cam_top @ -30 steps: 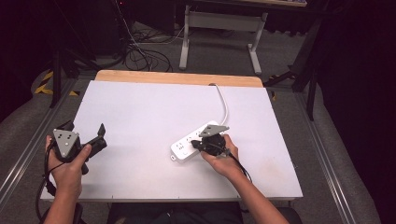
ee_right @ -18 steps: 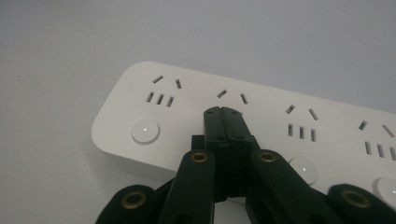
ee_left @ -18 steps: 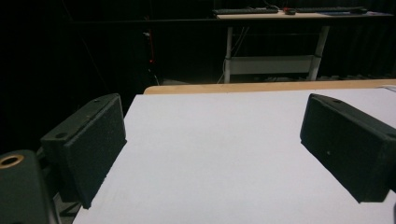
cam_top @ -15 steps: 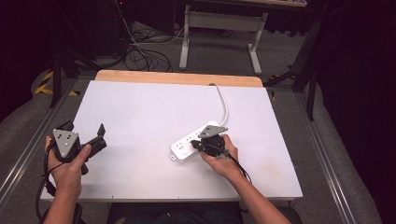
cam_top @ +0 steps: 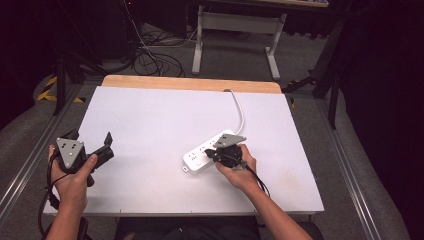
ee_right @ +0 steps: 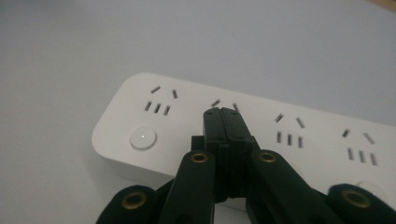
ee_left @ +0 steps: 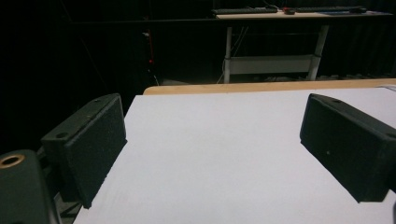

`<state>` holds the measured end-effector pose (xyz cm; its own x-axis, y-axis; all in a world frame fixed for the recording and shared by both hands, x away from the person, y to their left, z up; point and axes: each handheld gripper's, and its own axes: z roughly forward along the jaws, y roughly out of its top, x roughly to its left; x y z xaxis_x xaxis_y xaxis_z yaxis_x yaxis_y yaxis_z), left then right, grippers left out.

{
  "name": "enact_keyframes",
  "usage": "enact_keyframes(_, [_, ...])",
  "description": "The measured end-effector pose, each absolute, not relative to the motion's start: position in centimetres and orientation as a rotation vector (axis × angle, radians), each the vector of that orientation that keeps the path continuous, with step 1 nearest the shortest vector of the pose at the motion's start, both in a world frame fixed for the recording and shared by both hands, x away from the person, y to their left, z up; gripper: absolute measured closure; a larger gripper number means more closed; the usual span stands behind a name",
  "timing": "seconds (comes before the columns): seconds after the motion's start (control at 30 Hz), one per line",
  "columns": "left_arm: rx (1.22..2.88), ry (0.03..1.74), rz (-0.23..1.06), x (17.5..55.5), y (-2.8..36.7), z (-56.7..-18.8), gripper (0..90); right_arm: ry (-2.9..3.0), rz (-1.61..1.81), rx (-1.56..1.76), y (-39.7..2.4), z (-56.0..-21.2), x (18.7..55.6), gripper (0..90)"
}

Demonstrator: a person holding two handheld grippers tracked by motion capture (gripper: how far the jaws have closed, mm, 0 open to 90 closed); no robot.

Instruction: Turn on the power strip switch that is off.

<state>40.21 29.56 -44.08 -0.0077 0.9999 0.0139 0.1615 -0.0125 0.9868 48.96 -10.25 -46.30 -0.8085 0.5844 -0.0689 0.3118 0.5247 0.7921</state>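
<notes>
On my far left I see the left gripper (cam_top: 90,145) held in the person's left hand (cam_top: 74,175) over the near-left corner of the white table (cam_top: 150,115), its grey three-cornered plate facing up. Its jaws stand wide apart with nothing between them; in the left gripper view (ee_left: 212,154) I look along the bare white tabletop (ee_left: 215,140) between the two black pads (ee_left: 100,140), toward the wooden strip (ee_left: 261,86) at the table's far edge and a desk (ee_left: 299,14) in the dark room beyond.

Moving right, a white power strip (cam_top: 206,152) lies at an angle on the table, right of centre. Its white cord (cam_top: 240,107) curves away from its far end toward the far edge of the table.

Further right, the right gripper (cam_top: 216,154) sits in the person's right hand (cam_top: 239,167), tipped down over the strip. In the right gripper view (ee_right: 224,116) its jaws are pressed together with nothing held, the tip over the second outlet group from the end that carries the round button (ee_right: 143,137). I cannot tell whether the tip actually touches the power strip's (ee_right: 289,130) face or sits just above it. The outlets that I can see have no plugs in them.
</notes>
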Motion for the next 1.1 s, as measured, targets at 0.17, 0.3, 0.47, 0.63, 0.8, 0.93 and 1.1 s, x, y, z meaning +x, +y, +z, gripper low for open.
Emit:
enact_keyframes(0.17, [1.344, 1.327, 1.143, 40.3, 29.6, -44.1, 7.7, 2.349, 1.301, 0.759, -11.4, -45.3, 49.0, 90.0])
enact_keyframes(0.3, [1.341, 1.326, 1.142, 40.4, 29.6, -44.1, 7.7, 2.306, 1.355, 0.767, -12.1, -44.8, 49.1, 90.0])
enact_keyframes(0.47, [1.337, 1.317, 1.143, 40.4, 29.5, -44.1, 7.7, 2.235, 1.431, 0.744, -13.2, -44.0, 48.9, 90.0])
enact_keyframes(0.63, [1.333, 1.321, 1.142, 40.4, 29.5, -44.1, 7.7, 2.149, 1.507, 0.735, -14.6, -43.1, 48.2, 90.0])
enact_keyframes(0.8, [1.339, 1.317, 1.143, 40.5, 29.5, -44.1, 7.7, 2.058, 1.592, 0.78, -16.9, -42.2, 47.8, 90.0])
enact_keyframes(0.93, [1.335, 1.318, 1.141, 40.6, 29.4, -44.1, 7.7, 2.006, 1.616, 0.834, -18.9, -41.9, 47.8, 90.0])
enact_keyframes(1.1, [1.339, 1.317, 1.144, 40.7, 29.4, -44.1, 7.7, 1.956, 1.64, 0.85, -20.2, -41.6, 47.6, 90.0])
